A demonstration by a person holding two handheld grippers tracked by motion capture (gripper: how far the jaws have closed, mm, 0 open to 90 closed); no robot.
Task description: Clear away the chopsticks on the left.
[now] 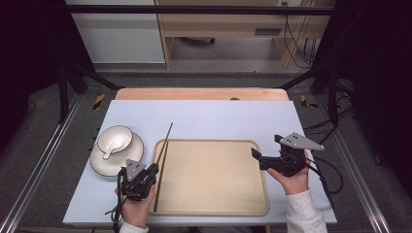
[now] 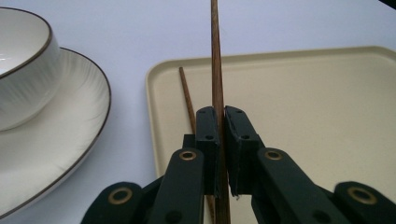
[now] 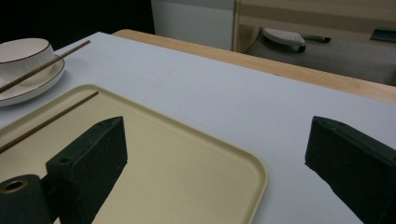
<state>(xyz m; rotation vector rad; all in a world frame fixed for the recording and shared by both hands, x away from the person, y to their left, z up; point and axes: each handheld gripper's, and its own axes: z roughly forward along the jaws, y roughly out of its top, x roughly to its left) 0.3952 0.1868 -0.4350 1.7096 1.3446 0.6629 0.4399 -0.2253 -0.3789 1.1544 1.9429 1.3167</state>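
Observation:
My left gripper point(image 1: 153, 170) point(image 2: 220, 115) is shut on a brown wooden chopstick point(image 1: 166, 137) point(image 2: 215, 51) point(image 3: 45, 66), at the left edge of the beige tray point(image 1: 214, 177) point(image 2: 317, 102) point(image 3: 159, 163). The held chopstick points away from me, past the tray's far left corner. A second chopstick point(image 1: 160, 182) point(image 2: 187, 95) point(image 3: 53, 116) lies flat on the tray along its left rim, just beside the jaws. My right gripper point(image 1: 266, 146) point(image 3: 215, 140) stands open over the tray's right rim, with nothing between its jaws.
A white bowl point(image 1: 115, 137) point(image 2: 21, 70) point(image 3: 23, 52) holding a white spoon point(image 1: 110, 147) sits on a white plate point(image 1: 104, 165) point(image 2: 56, 140) left of the tray. The blue-grey table mat point(image 1: 218, 119) ends at a wooden table edge point(image 1: 194, 93).

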